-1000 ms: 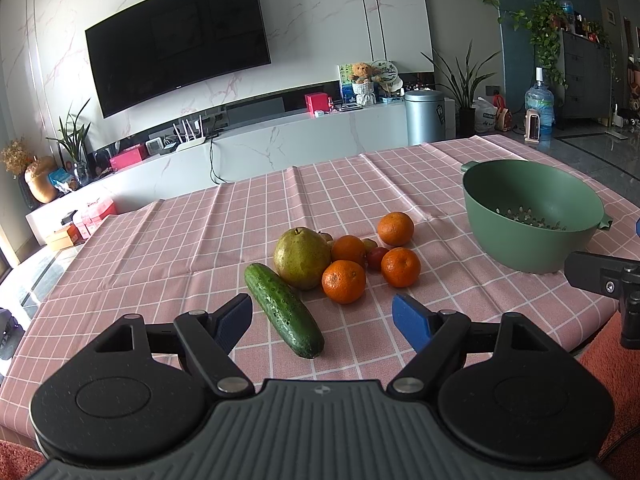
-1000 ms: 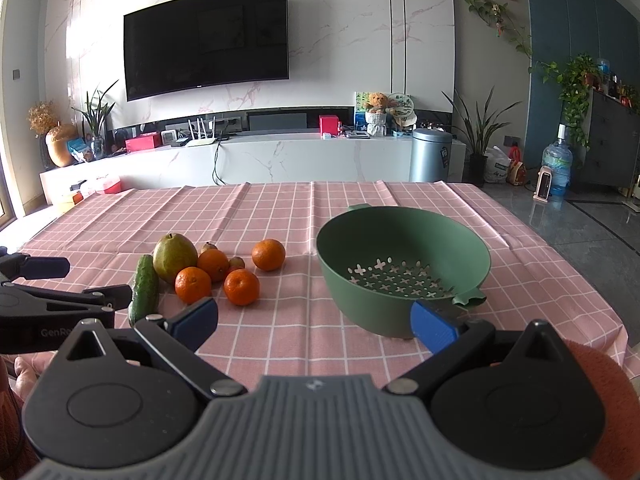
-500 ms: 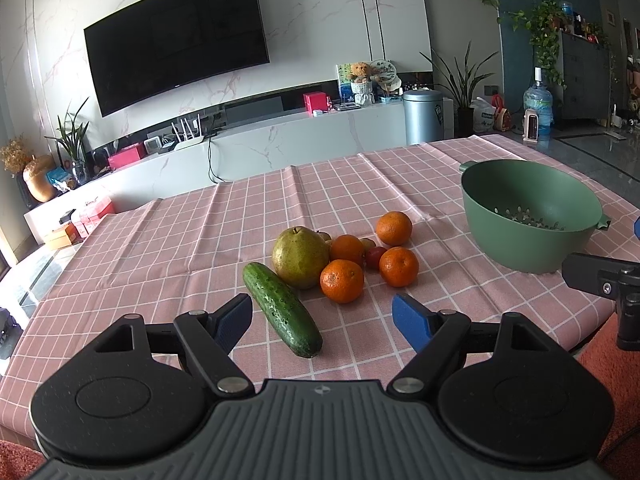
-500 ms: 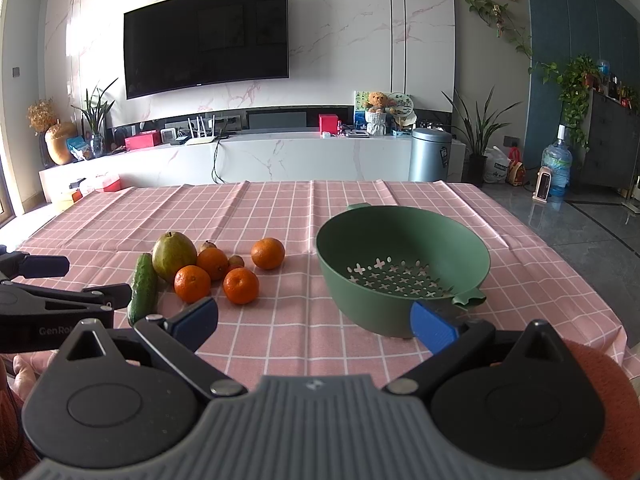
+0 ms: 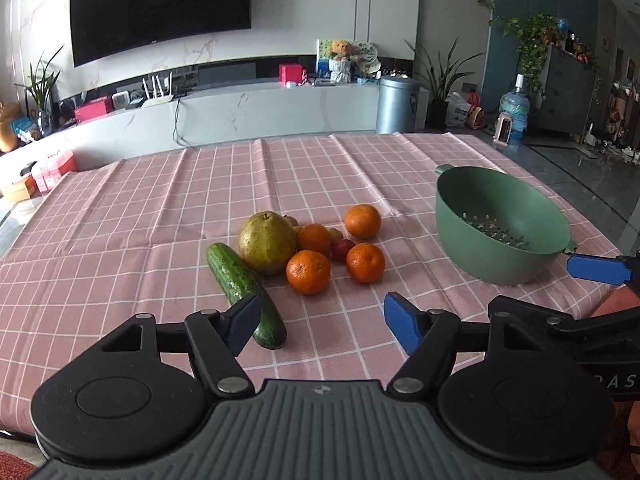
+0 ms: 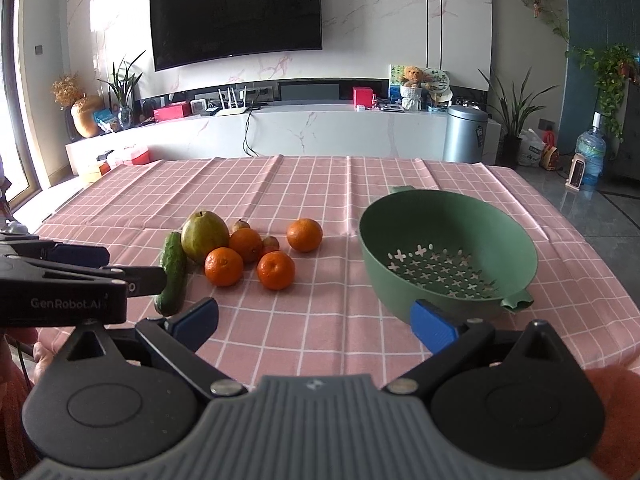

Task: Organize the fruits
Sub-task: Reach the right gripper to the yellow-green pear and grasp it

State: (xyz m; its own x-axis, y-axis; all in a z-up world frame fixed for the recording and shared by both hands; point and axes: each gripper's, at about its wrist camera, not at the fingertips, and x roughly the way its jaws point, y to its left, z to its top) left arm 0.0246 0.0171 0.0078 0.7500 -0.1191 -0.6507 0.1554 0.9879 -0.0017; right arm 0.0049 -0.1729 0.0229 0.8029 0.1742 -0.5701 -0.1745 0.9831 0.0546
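A green cucumber point(image 5: 244, 288) lies on the pink checked tablecloth point(image 5: 120, 248), with a yellow-green pear point(image 5: 267, 242) beside it. To their right sit several oranges point(image 5: 308, 272) and small reddish fruits point(image 5: 343, 249). My left gripper point(image 5: 322, 324) hovers just short of this pile. Its jaws are closing, and its pads press on nothing. The cucumber's near end shows beside the left pad. My right gripper point(image 6: 316, 322) stands open in front of the green colander point(image 6: 400, 220), which holds nothing. The same pile shows left of the colander, with the cucumber point(image 6: 173, 274) and the pear point(image 6: 205, 236).
The colander point(image 5: 472, 256) stands at the table's right, close to the right gripper's blue finger point(image 5: 596, 270). The left gripper's body point(image 6: 60, 296) fills the left edge of the right wrist view. Behind the table are a white TV console and a grey bin.
The left wrist view has rolled and swung right, so the fruit sits further left. The left jaws stand slightly narrower. The right gripper now reaches further into the left view.
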